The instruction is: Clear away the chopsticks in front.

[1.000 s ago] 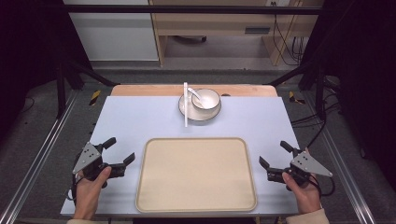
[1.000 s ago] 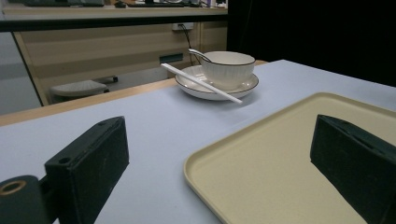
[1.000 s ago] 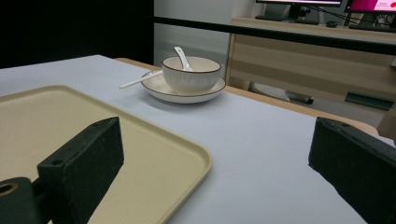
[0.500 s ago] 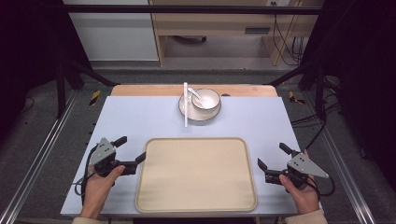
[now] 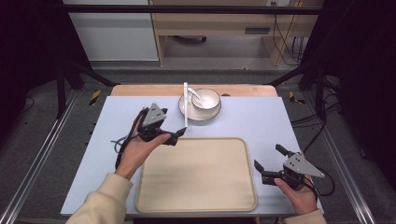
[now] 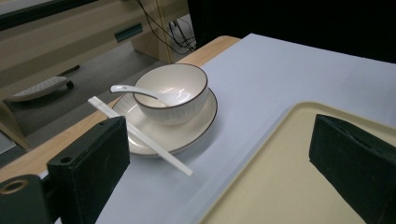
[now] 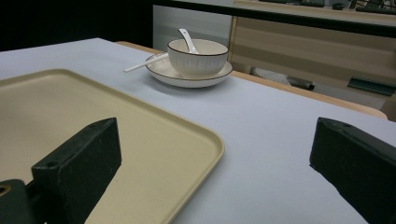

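Observation:
A white bowl (image 5: 206,99) with a dark rim stands on a white plate (image 5: 200,112) at the table's back middle. A white spoon (image 5: 194,95) leans in the bowl, and white chopsticks (image 5: 185,105) lie across the plate's left side. My left gripper (image 5: 179,135) is open, just left of the chopsticks' near end and above the far left corner of the beige tray (image 5: 196,172). In the left gripper view the bowl (image 6: 173,93) and chopsticks (image 6: 149,144) lie ahead between the jaws. My right gripper (image 5: 268,157) is open beside the tray's right edge and holds nothing.
A pale blue mat (image 5: 252,121) covers the table, with a wooden strip (image 5: 140,89) along the back edge. Metal frame rails (image 5: 42,154) run down both sides. A wooden desk (image 5: 224,28) and cables stand beyond the table.
My left gripper has moved forward and to the right, from the tray's left edge up to the near end of the chopsticks. The right gripper has hardly shifted.

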{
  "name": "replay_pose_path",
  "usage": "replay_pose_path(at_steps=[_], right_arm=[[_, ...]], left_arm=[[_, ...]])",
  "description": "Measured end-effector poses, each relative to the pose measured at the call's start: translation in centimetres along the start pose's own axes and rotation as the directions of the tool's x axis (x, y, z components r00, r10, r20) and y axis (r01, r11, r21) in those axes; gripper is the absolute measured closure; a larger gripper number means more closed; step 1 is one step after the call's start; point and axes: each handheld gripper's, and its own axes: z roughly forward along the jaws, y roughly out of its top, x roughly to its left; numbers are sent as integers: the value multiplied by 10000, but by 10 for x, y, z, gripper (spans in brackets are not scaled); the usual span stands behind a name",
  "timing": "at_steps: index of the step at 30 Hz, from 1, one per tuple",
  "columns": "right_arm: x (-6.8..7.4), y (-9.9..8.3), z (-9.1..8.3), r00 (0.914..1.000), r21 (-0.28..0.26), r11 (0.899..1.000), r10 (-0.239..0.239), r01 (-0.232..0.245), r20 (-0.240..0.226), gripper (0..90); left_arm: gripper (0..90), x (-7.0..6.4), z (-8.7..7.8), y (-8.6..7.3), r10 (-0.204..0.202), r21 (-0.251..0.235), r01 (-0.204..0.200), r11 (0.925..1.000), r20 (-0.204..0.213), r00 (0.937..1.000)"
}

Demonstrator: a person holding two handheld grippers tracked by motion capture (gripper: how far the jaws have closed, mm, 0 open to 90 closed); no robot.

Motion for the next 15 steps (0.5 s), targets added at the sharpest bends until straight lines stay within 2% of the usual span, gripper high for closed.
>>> replay_pose_path(at_steps=[4, 5, 6, 8, 9, 10, 11, 12, 13, 15], right_arm=[[1, 0, 0, 10000, 33, 10000, 6, -6, -85, 24], [1, 0, 0, 10000, 33, 10000, 6, -6, -85, 24], [1, 0, 0, 10000, 23, 10000, -6, 6, -95, 24], [1, 0, 1, 9999, 8, 10000, -24, 24, -102, 24], [1, 0, 1, 9999, 8, 10000, -24, 24, -102, 24], [1, 0, 0, 9999, 3, 10000, -39, 39, -100, 24], [1, 0, 0, 9999, 3, 10000, -39, 39, -100, 24], [1, 0, 0, 9999, 5, 10000, -30, 30, -98, 25], [2, 1, 1, 9999, -3, 10000, -50, 50, -101, 25], [2, 1, 1, 9999, 3, 10000, -58, 58, -113, 26]], left_arm=[[71, 8, 22, 15, 200, 348, -194, 9992, -163, 9997], [74, 8, 22, 15, 200, 348, -194, 9992, -163, 9997], [81, 14, 31, 18, 87, 513, -68, 9987, -370, 9993], [101, 20, 38, 18, -2, 592, 41, 9982, -669, 9978], [110, 20, 38, 18, -2, 592, 41, 9982, -669, 9978], [127, 26, 42, 15, -97, 639, 165, 9978, -1050, 9944], [150, 26, 42, 15, -97, 639, 165, 9978, -1050, 9944], [150, 30, 44, 13, -210, 645, 294, 9975, -1283, 9915], [183, 35, 48, 9, -577, 656, 679, 9955, -1463, 9876], [247, 40, 54, 4, -801, 784, 940, 9925, -1651, 9830]])
